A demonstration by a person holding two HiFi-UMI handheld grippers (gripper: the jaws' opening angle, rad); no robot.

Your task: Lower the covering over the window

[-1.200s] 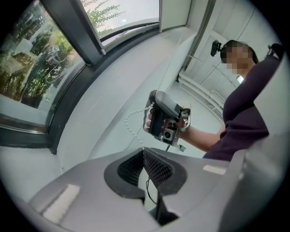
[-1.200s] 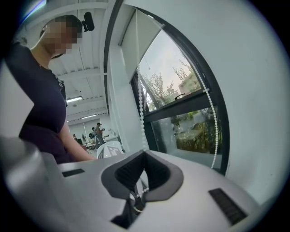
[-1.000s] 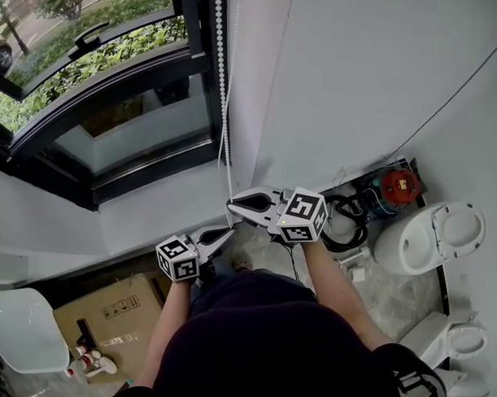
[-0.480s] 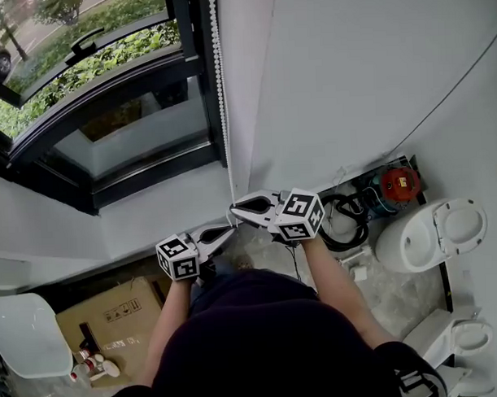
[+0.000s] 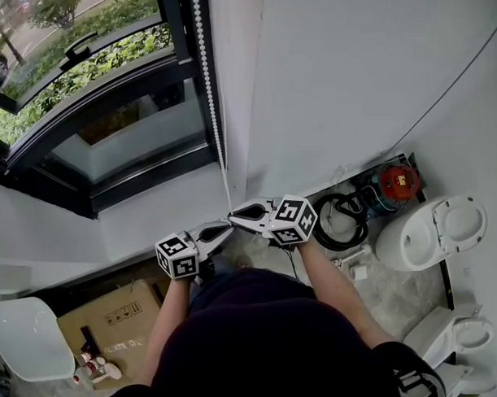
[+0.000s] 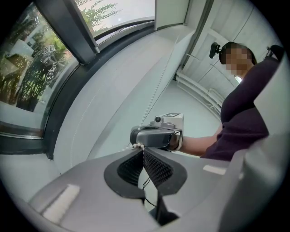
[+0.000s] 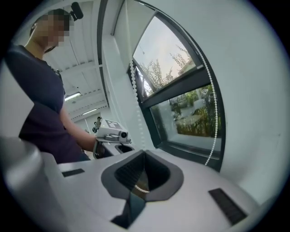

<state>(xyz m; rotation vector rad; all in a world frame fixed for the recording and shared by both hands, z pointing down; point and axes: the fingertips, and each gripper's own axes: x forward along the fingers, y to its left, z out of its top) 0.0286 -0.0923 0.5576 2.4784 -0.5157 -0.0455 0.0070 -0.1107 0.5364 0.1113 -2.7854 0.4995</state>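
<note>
Since window (image 5: 133, 149) is bare, bead chain (image 5: 205, 81): taut for pulling
left gripper (image 5: 226, 227): clenched on bead chain, anchoring
right gripper (image 5: 234, 218): grips bead chain to haul

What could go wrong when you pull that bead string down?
The bead chain is thin, and only a few beads sit between the fingers of the right gripper, so it might slip out on a hard pull. The left gripper is shut right beside it, with the tips almost meeting, so the two could bump or tangle the chain.
</note>
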